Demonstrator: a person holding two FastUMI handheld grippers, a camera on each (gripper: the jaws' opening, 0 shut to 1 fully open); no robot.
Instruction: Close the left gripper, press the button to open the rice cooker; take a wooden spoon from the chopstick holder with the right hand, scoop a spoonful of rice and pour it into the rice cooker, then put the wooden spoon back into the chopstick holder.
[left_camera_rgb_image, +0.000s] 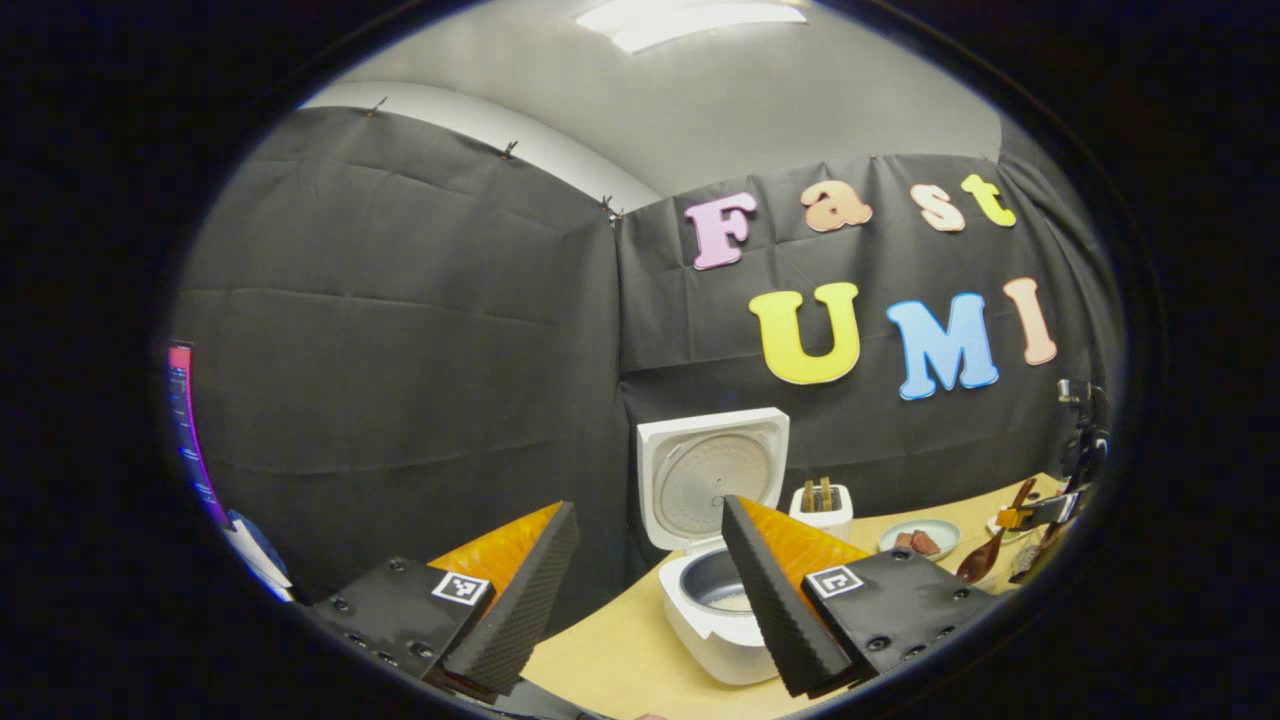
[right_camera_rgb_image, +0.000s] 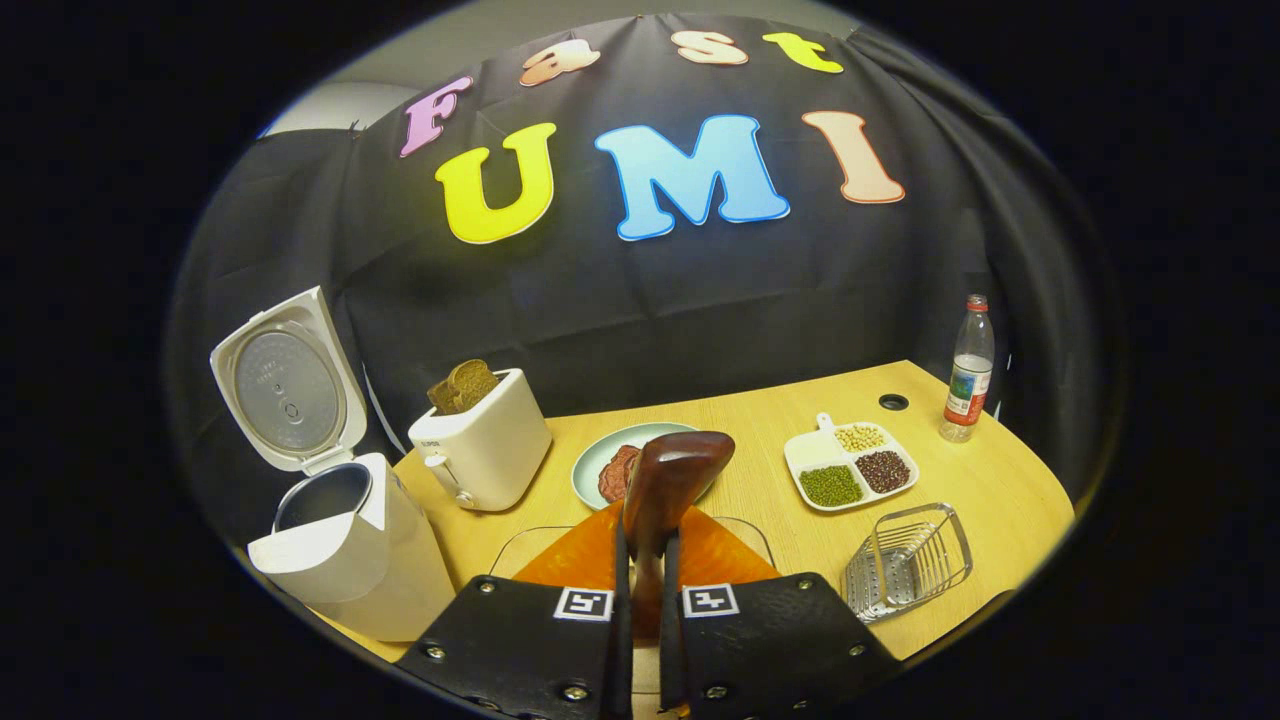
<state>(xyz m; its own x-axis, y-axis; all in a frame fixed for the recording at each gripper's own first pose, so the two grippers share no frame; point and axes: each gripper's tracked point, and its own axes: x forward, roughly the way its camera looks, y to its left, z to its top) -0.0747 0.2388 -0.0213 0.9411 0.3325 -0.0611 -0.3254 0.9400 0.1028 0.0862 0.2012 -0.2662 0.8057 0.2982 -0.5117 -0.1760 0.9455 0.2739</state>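
The white rice cooker (left_camera_rgb_image: 700, 630) stands open on the table, its lid (left_camera_rgb_image: 712, 475) raised upright. My left gripper (left_camera_rgb_image: 650, 505) hovers in front of it, open, with nothing between its fingers. In the right gripper view the cooker (right_camera_rgb_image: 340, 550) sits at the left, its lid (right_camera_rgb_image: 285, 385) tipped back. My right gripper (right_camera_rgb_image: 643, 530) is shut on the handle of the dark wooden spoon (right_camera_rgb_image: 675, 475), whose bowl points up and away from me. Whether the spoon carries rice I cannot tell. A metal wire holder (right_camera_rgb_image: 910, 560) stands at the right front. From the left gripper view, the right gripper (left_camera_rgb_image: 1040, 515) holds the spoon (left_camera_rgb_image: 985, 555) far right.
A white toaster (right_camera_rgb_image: 485, 445) with bread stands beside the cooker. Behind the spoon lies a plate (right_camera_rgb_image: 600, 455) with brown food. A divided tray (right_camera_rgb_image: 850, 465) of beans and a bottle (right_camera_rgb_image: 968, 375) are at the right. A clear container's rim (right_camera_rgb_image: 520, 545) shows under my right gripper.
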